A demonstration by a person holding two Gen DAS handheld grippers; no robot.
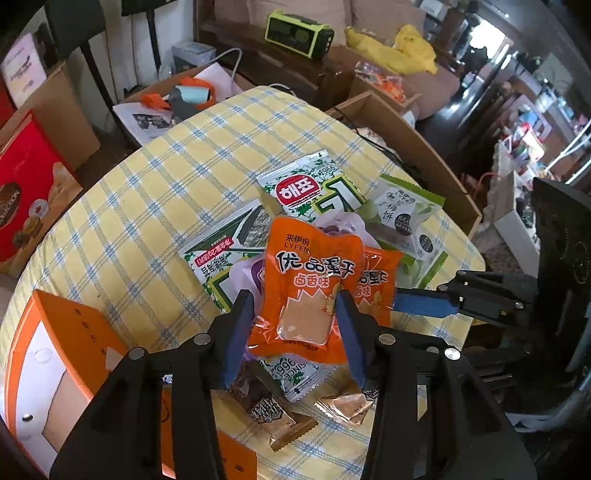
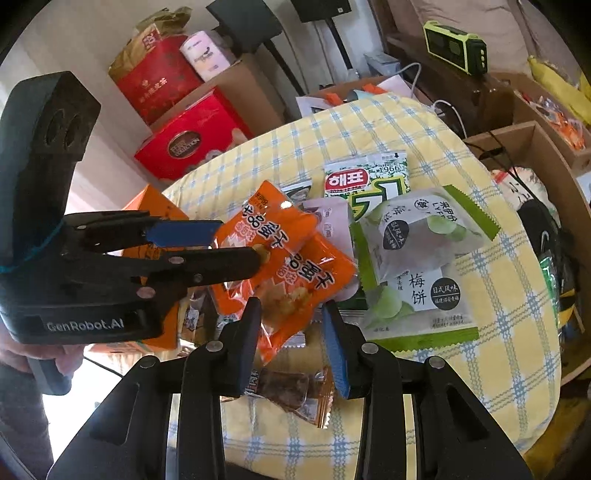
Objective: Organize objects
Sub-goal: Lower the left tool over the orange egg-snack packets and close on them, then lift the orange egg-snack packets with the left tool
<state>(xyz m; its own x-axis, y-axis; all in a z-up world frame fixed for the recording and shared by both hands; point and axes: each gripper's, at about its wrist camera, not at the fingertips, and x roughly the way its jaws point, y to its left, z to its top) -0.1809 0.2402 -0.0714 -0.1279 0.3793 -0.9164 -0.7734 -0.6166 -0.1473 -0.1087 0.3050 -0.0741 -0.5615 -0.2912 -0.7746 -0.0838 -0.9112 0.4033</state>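
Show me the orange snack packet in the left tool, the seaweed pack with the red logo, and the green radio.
orange snack packet [image 1: 308, 291], left wrist view, printed front.
seaweed pack [image 1: 314, 186], left wrist view, beside red logo.
green radio [image 1: 299, 34], left wrist view, front face.

We saw snack pile crowding table centre; checked cloth lay bare on far left side, open for approach. Orange box blocked near-left edge. Cardboard box walled right edge. Right gripper hung just beside pile.
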